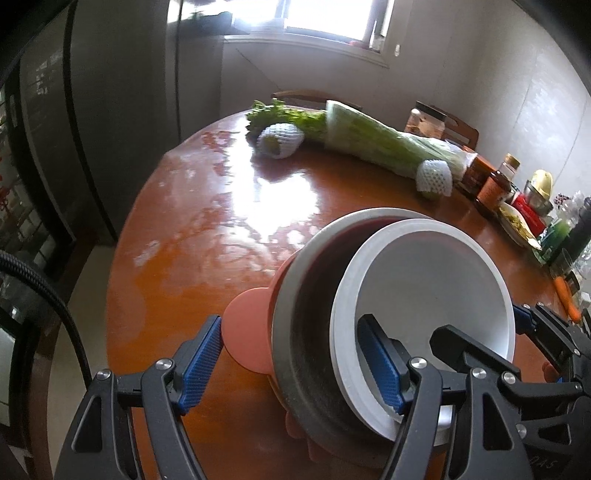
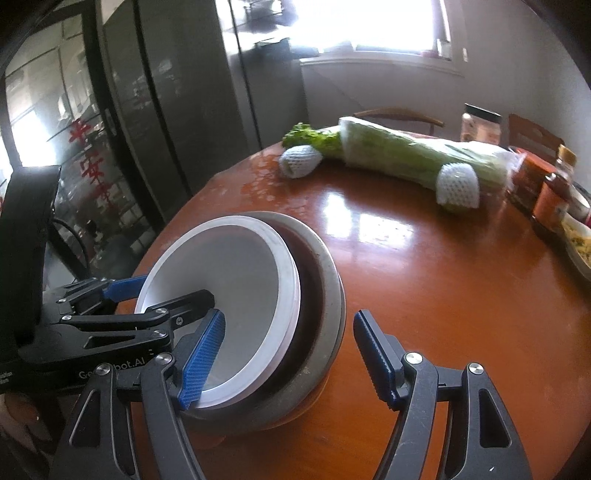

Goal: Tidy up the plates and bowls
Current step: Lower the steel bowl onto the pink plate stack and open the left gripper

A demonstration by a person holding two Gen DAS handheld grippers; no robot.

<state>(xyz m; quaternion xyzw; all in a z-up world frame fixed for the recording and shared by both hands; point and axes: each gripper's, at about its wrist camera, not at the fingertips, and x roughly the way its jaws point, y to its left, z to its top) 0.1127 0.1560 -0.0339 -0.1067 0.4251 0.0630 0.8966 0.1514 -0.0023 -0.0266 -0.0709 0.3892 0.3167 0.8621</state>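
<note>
Left gripper [image 1: 295,360] and right gripper [image 2: 288,356] each pinching rim of stacked bowls [image 1: 424,280] on wooden table [image 1: 177,258]

A round, glossy reddish-brown wooden table [image 1: 207,236] spreads out ahead of the jaws, glaring white where daylight strikes it. Far beyond the jaws, a bright overexposed window [image 2: 369,26] sits above a pale sill [image 1: 306,44]. Plain grey-white walls [image 1: 498,85] close the room to the right. To the left stands a tall dark glass-fronted cabinet [image 2: 110,122]. Brown wooden chair backs [image 2: 533,136] rise behind the table's far edge.
</note>
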